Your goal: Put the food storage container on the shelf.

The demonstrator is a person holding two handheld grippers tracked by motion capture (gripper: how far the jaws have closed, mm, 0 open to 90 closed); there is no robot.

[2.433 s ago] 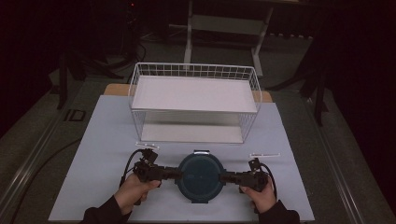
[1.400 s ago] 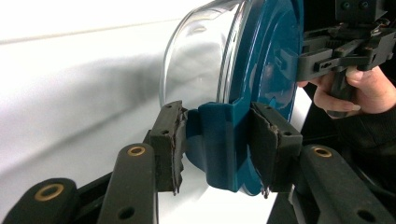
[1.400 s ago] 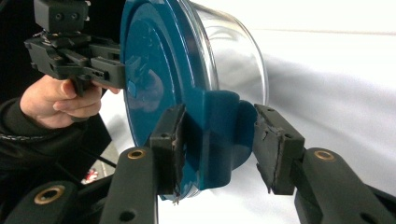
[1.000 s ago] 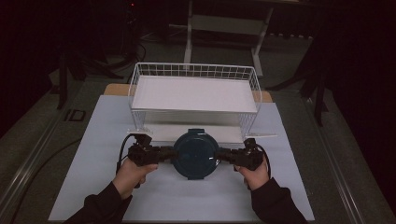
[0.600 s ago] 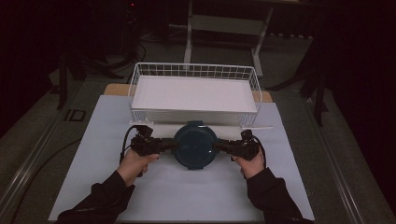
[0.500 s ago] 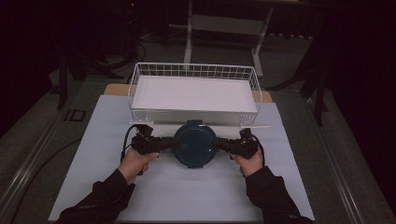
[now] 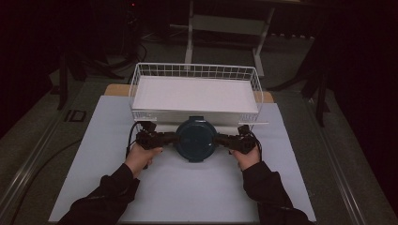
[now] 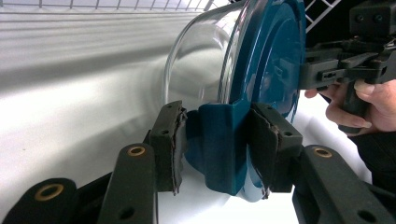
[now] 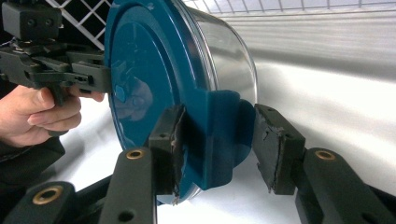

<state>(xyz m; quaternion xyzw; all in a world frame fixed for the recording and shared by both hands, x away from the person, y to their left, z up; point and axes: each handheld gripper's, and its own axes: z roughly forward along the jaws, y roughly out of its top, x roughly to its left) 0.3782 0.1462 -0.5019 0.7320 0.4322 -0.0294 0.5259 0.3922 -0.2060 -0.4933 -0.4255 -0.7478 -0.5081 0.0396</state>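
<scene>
Both grippers, L & R, are clamped on opposite side tabs of the blue-lidded glass container, carried level over the table's middle, just near of the wire basket, prob. so it can't tip.

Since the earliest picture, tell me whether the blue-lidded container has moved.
Yes. The blue-lidded container, held between the left gripper and right gripper, has gone forward, away from the person, up to the near wall of the wire basket.
</scene>
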